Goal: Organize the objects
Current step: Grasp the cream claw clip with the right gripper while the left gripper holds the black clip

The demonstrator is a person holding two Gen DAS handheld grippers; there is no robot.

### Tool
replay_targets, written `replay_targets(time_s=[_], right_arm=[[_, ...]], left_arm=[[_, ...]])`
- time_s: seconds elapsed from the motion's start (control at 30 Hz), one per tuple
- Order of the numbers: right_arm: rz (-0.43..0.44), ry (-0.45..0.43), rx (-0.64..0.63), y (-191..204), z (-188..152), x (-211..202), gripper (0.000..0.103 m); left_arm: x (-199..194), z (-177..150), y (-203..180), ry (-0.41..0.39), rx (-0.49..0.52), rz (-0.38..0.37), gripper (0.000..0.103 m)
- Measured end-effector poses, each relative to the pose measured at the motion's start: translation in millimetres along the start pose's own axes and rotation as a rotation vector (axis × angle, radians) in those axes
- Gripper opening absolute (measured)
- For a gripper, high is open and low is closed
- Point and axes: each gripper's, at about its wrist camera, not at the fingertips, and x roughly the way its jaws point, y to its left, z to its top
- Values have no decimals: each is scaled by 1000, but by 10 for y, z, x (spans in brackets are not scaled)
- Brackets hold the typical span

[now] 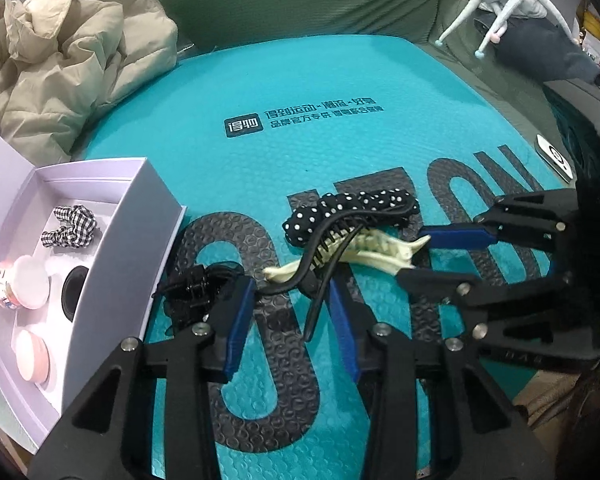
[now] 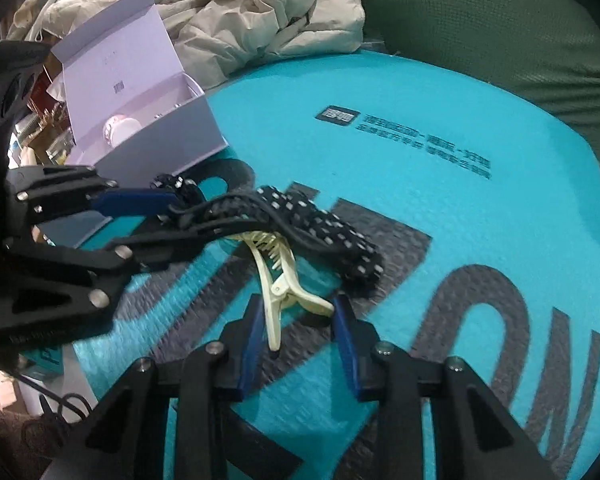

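Teal mat bare toward far edge; left gripper parted around black clip; right gripper parted around cream clip

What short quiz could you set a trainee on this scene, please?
1. True or false: the gingham scrunchie lies inside the lilac box.
2. Which thing lies between the fingers of the right gripper? A. cream claw clip B. polka-dot scrunchie C. small black claw clip
3. Fill in: the left gripper and the right gripper are both ____.

Key: 1 true; 2 A; 3 open.
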Motion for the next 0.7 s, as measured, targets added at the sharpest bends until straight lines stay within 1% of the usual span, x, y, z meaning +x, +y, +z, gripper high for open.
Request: replay_targets(time_s=[0.07,0.2,0.27,0.4,0.47,0.5,0.53,0.6,0.63,0.67,0.7], right_arm=[[-13,-3,5,-44,-56,-32,35],[-32,-12,63,-216,-183,-124,35],[-39,-17,89,-302,-255,-175,35],[-32,-25,116,-401,-378,-263,35],[-26,-29,116,-409,-428,-297,35],[-27,-31,111,-405,-453,-307,35],[-28,-31,108,-400,-462,-310,35],[-25,-35,105,-396,-476,-323,36],[-25,-36,102,-398,-477,-328,38],[-30,-37,100,-397,-474,-326,44],[-40,-39,98,-396,-468,-323,48]], left_arm=[[3,-17,-25,4,2,-8,37],[9,-65,-83,13,5,-36,37],[-7,-78,-128,-1,19,-51,37],[-65,-46,-204,-53,37,-55,37],[-53,6,-247,-58,47,-81,38],[-42,26,-268,-59,51,-91,41],[-21,55,-302,-58,60,-100,47],[13,82,-374,-60,84,-112,54],[37,92,-427,-62,106,-111,56],[55,97,-464,-62,122,-107,56],[88,104,-517,-58,149,-96,56]])
